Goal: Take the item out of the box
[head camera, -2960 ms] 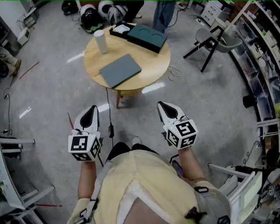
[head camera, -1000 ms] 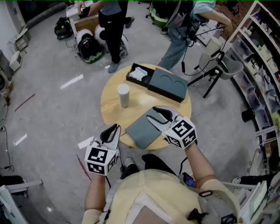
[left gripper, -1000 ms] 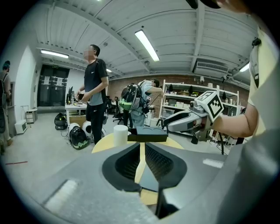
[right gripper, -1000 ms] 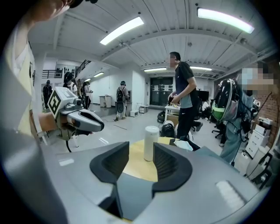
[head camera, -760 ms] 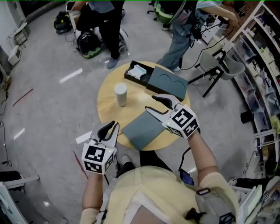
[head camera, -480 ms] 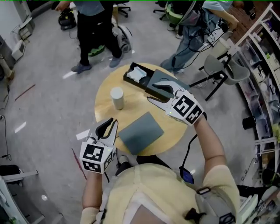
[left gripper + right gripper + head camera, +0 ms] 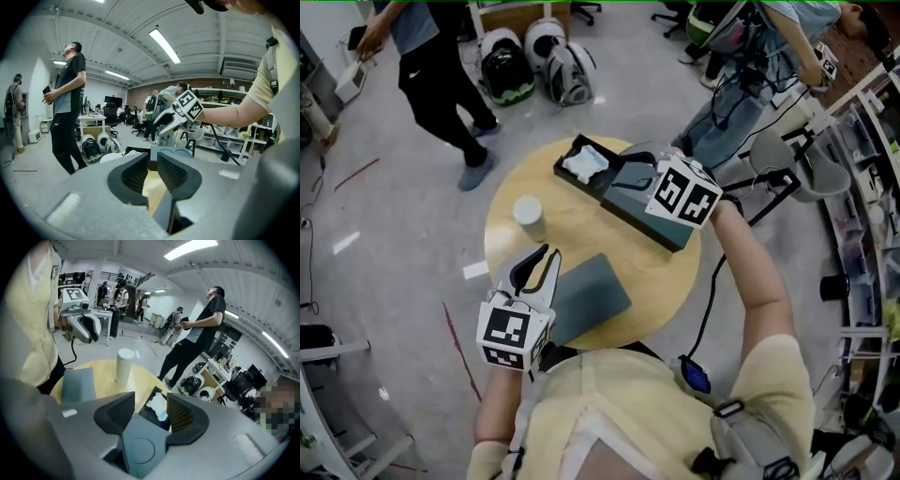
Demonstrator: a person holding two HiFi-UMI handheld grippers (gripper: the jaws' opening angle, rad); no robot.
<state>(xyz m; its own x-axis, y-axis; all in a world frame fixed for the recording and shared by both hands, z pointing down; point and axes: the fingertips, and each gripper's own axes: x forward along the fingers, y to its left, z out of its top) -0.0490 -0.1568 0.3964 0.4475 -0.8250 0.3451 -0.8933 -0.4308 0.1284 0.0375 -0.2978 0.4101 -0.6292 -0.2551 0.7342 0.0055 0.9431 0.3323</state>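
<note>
A dark teal box [image 7: 642, 208] lies on the far side of the round wooden table [image 7: 581, 244]. Its open left compartment holds a white crumpled item [image 7: 586, 164], [image 7: 158, 406]. My right gripper [image 7: 636, 169] hovers over the box, just right of that compartment. Its jaws are opening and nothing is held between them; the box's teal insert [image 7: 140, 446] shows below them. My left gripper [image 7: 539, 265] hangs over the table's near edge with a narrow gap between its jaws [image 7: 153, 161] and nothing in it.
A flat grey-teal lid [image 7: 586, 298] lies near the front of the table, right of the left gripper. A white cylinder [image 7: 528, 217] stands at the table's left. People stand beyond the table; a chair [image 7: 797, 173] and shelves are to the right.
My right gripper has moved forward from above the flat lid to above the box, and its jaws have spread wider. The left gripper has stayed near the table's front edge.
</note>
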